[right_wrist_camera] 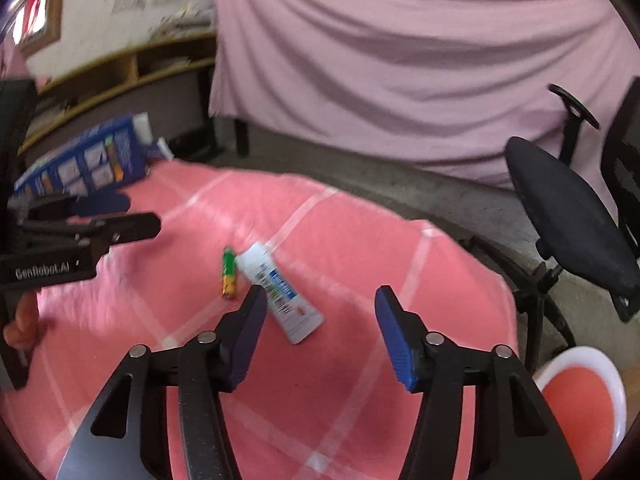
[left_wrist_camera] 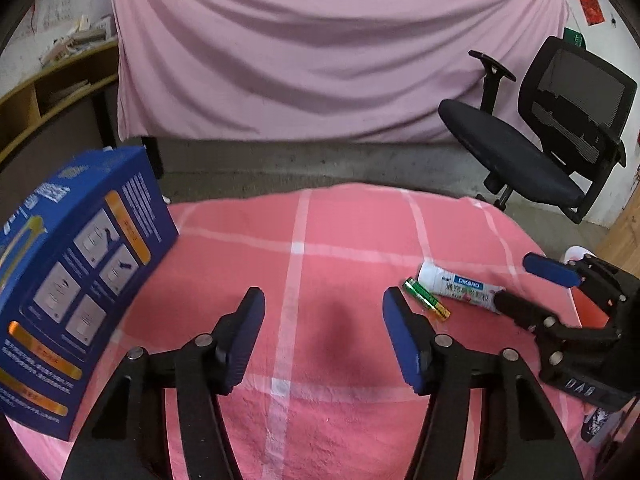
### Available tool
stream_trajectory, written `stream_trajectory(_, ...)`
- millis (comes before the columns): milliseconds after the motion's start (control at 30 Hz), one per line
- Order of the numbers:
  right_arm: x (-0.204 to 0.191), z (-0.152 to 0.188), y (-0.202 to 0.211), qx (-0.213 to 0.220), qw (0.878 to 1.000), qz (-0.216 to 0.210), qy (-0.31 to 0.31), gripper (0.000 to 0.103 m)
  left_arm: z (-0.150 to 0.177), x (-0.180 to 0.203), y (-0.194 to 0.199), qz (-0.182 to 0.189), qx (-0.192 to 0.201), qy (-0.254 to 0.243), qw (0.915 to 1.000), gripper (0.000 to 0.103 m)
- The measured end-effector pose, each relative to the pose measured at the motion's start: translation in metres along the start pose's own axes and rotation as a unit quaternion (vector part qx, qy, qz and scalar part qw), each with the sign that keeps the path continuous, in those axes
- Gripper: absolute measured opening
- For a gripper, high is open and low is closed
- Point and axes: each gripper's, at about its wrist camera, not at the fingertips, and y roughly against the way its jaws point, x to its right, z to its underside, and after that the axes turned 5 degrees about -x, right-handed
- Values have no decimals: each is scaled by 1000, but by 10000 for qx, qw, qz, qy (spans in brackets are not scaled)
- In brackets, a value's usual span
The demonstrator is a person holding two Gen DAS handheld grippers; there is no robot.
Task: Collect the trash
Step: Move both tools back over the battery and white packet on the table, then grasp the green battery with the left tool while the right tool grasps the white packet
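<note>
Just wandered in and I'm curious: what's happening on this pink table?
A person holds a pair of tongs in each hand over a table with a pink checked cloth. The left tongs and right tongs are both open and empty. A small white tube and a green battery lie side by side, untouched, nearest the right tongs. A blue box stands at the left.

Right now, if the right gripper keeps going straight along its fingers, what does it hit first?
Probably the tube. It lies on the pink cloth just ahead of the open right gripper, nearer its left finger, with the battery beside it. Depth is unclear, so it may land on cloth.
</note>
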Motion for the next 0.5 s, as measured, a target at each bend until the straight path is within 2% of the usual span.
stream_trajectory(133, -6, 0, -12, -347, 9992, 45, 191, 49, -2, 0, -1, 69, -90, 4, 9999, 55)
stream_trajectory(200, -6, 1, -16, -485, 9986, 5, 218, 37, -2, 2, -2, 100, -126, -35, 9999, 55)
stream_trajectory(233, -6, 1, -18, -531, 9983, -19, 235, 34, -3, 3, -3, 120, -148, -63, 9998, 54)
stream_trajectory(367, -6, 3, -15, -525, 9983, -19, 251, 26, -5, 8, -8, 250, -283, -144, 9992, 52)
stream_trajectory(500, 6, 7, -8, -517, 9987, 1, -7, 23, -9, 15, -14, 490, -452, -162, 9976, 48)
